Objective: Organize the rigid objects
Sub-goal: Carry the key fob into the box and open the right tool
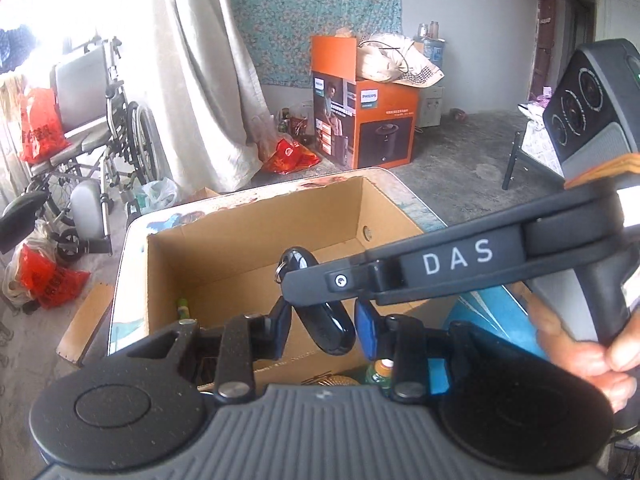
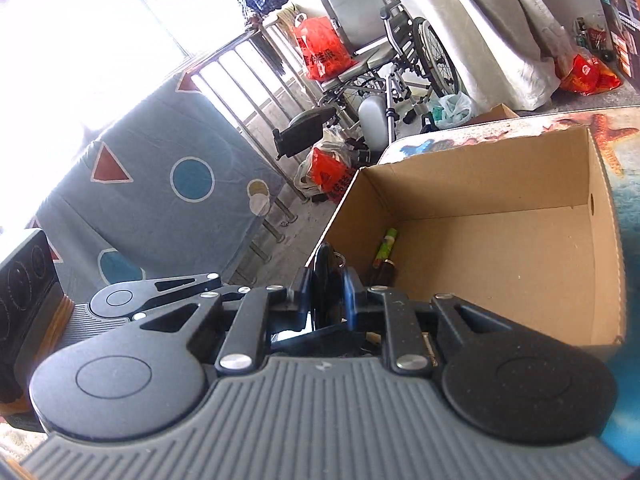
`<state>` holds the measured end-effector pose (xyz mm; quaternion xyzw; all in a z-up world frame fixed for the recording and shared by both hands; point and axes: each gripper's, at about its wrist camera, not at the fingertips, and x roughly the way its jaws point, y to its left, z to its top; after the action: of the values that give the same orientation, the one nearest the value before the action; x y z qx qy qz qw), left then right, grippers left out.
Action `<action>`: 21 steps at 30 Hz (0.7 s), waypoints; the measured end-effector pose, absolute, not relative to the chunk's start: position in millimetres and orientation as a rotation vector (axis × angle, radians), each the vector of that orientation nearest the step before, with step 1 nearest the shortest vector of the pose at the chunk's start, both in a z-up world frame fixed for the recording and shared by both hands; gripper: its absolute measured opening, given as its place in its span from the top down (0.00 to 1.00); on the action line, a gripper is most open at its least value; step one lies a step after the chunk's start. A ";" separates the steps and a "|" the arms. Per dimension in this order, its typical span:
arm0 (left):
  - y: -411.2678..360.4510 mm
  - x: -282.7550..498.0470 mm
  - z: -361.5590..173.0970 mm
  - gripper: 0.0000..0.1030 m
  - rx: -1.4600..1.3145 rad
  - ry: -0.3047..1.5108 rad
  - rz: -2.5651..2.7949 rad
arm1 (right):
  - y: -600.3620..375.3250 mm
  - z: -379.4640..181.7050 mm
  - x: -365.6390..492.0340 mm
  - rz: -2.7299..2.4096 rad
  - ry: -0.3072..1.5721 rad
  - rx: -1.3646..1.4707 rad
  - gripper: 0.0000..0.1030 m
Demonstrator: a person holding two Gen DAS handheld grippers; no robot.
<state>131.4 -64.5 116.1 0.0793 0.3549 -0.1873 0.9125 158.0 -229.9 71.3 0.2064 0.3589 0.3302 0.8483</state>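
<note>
Black key fob (image 2: 325,280) is sitting clamped in my right claw (image 2: 326,300), above the box (image 2: 480,248); my left claw (image 1: 320,330) is standing apart around it. Risking a slip if pads loosen.

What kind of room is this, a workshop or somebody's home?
Most likely a lived-in home, perhaps a spare or storage room. A folded wheelchair stands by a pale curtain, an orange appliance box sits on the concrete floor, and red shopping bags lie about.
</note>
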 end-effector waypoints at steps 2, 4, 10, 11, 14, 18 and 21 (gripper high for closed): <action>-46.4 163.4 111.3 0.65 0.113 0.793 -0.371 | -214.2 68.6 195.3 0.710 0.836 0.448 0.85; -30.1 194.8 101.7 0.66 0.076 0.855 -0.358 | -197.5 61.3 234.8 0.714 0.927 0.464 0.85; -1.6 265.0 68.0 0.66 0.069 0.982 -0.291 | -158.7 20.1 330.9 0.686 1.154 0.523 0.85; -3.0 272.3 61.5 0.66 0.093 0.995 -0.275 | -156.8 8.0 341.5 0.678 1.187 0.545 0.85; -5.9 291.6 45.7 0.66 0.129 1.034 -0.238 | -147.9 -15.0 367.1 0.654 1.251 0.555 0.85; -6.6 304.9 33.7 0.65 0.165 1.050 -0.199 | -140.6 -40.8 387.1 0.613 1.301 0.557 0.85; -7.9 307.0 33.9 0.65 0.185 1.037 -0.197 | -136.9 -53.5 396.0 0.605 1.314 0.571 0.83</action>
<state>307.0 -7.9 33.9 0.0882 0.4941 -0.0940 0.8598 396.0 -136.9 -53.5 0.2577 0.5926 0.2730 0.7127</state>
